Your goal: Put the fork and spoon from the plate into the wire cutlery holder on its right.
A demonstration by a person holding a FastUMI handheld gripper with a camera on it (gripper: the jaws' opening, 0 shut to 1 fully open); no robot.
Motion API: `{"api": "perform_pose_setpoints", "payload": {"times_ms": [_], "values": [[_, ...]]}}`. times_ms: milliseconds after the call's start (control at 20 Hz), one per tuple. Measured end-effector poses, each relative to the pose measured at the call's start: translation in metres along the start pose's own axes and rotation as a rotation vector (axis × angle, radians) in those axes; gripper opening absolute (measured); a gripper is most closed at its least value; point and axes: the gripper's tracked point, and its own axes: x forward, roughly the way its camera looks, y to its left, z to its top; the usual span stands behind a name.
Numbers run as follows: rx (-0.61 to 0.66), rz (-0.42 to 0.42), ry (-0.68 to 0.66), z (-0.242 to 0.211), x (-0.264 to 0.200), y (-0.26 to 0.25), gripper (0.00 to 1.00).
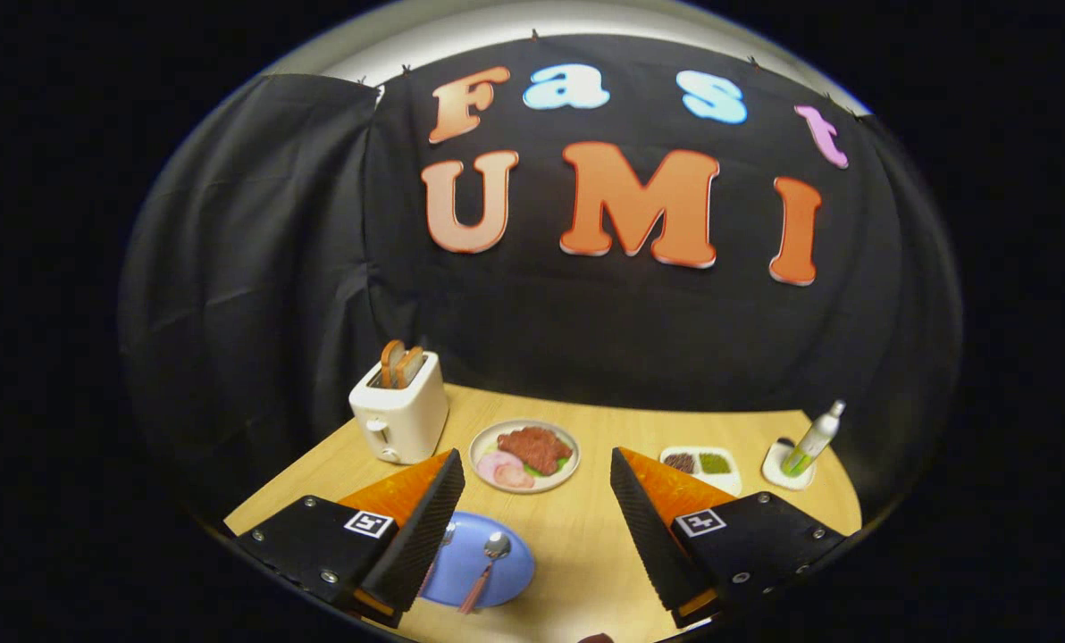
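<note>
Tool (537,527) hangs above the counter (586,545), fingers spread wide and empty. Spoon (490,558) lies on the blue plate (506,576) at seven o'clock, beside the left finger.

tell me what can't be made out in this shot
- Fork: only a bit of cutlery shows on the blue plate beside the spoon, in the gripper view; the left finger of the open gripper covers the rest.
- Two-part dish: contents too small to name.
- Toaster: lever position too small to judge.
</note>
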Motion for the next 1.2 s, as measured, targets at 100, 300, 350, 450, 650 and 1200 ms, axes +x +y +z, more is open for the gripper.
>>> {"api": "perform_pose_setpoints", "payload": {"times_ms": [100,300,350,450,650,1200], "values": [[0.046,0.019,0.125,-0.034,0.015,0.012,0.99],[0.05,0.028,0.337,-0.087,0.039,0.026,0.98],[0.045,0.031,0.393,-0.1,0.042,0.028,0.97],[0.04,0.034,0.489,-0.123,0.051,0.033,0.95],[0.06,0.062,0.689,-0.168,0.06,0.044,0.85],[0.132,0.043,1.052,-0.243,0.074,0.058,0.52]]}}
